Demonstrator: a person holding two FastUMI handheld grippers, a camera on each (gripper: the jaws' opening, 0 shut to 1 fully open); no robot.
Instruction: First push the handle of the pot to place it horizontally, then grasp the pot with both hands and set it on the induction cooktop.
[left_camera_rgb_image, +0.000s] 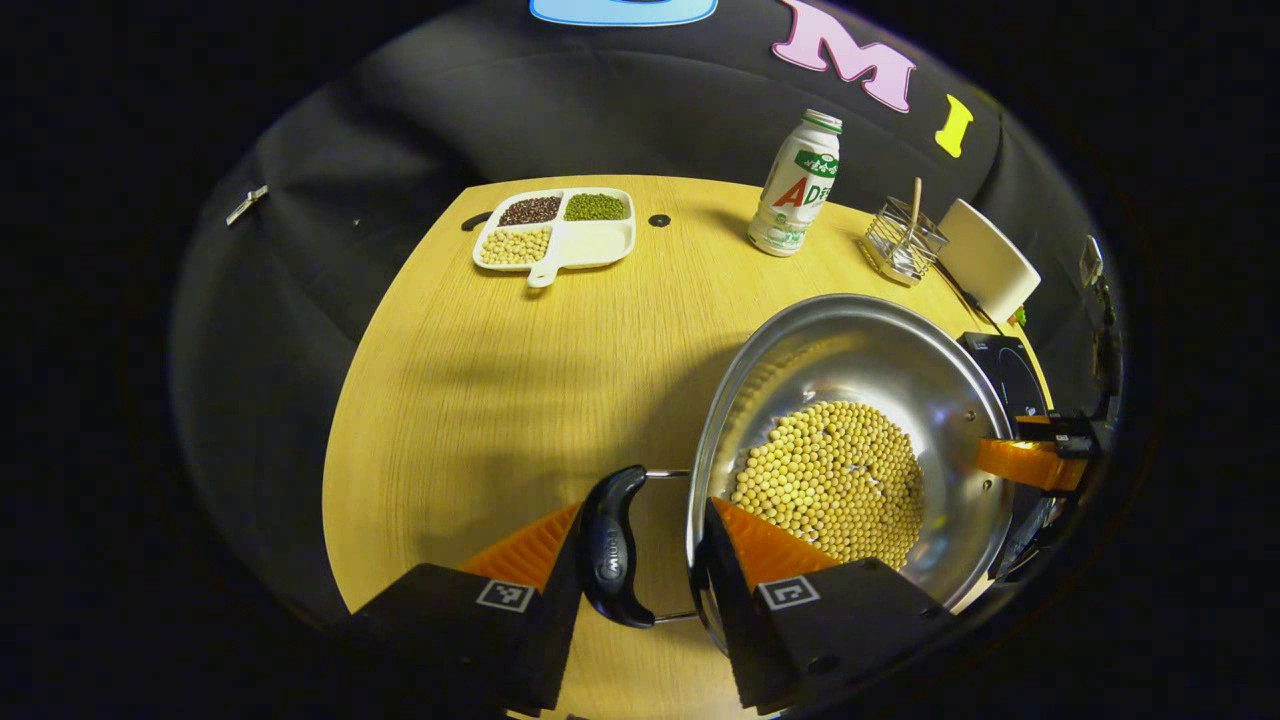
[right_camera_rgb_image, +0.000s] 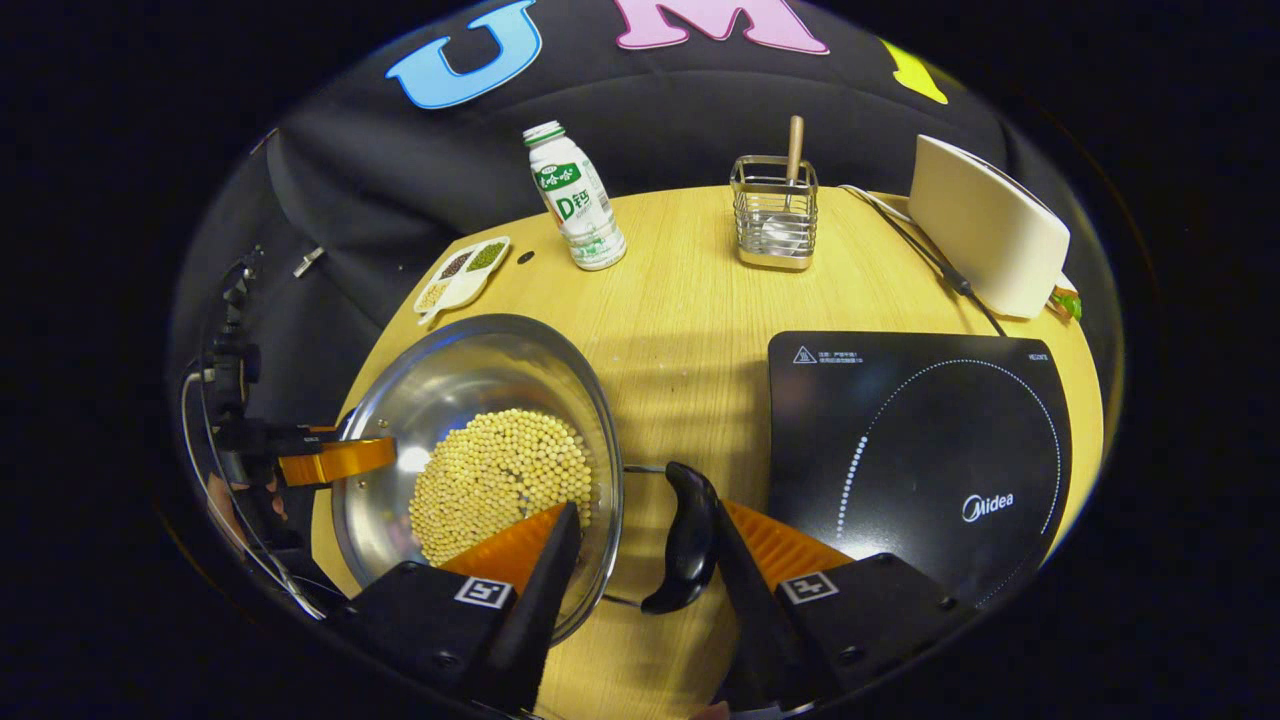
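A: Left gripper (left_camera_rgb_image: 640, 545) straddles the pot's black side handle (left_camera_rgb_image: 612, 548), one finger outside it, the other inside the pot's rim.

B: Contents?

A: Yellow soybeans (left_camera_rgb_image: 830, 480) piled in the steel pot (left_camera_rgb_image: 850, 340). Right gripper (left_camera_rgb_image: 1040, 462) sits at the opposite rim.

B: Beyond?

A: A divided bean tray (left_camera_rgb_image: 555, 235), a milk-drink bottle (left_camera_rgb_image: 797, 185) and a wire utensil holder (left_camera_rgb_image: 903, 242) on the wooden table (left_camera_rgb_image: 480, 380).

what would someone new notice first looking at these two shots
The shiny steel pot, tilted and part-filled with pale yellow beans, dominates the near table edge. Each pair of tongs straddles one of its black side handles: the left tongs around the handle in the left gripper view, the right tongs likewise in the right gripper view. Beside the pot lies the black induction cooktop.
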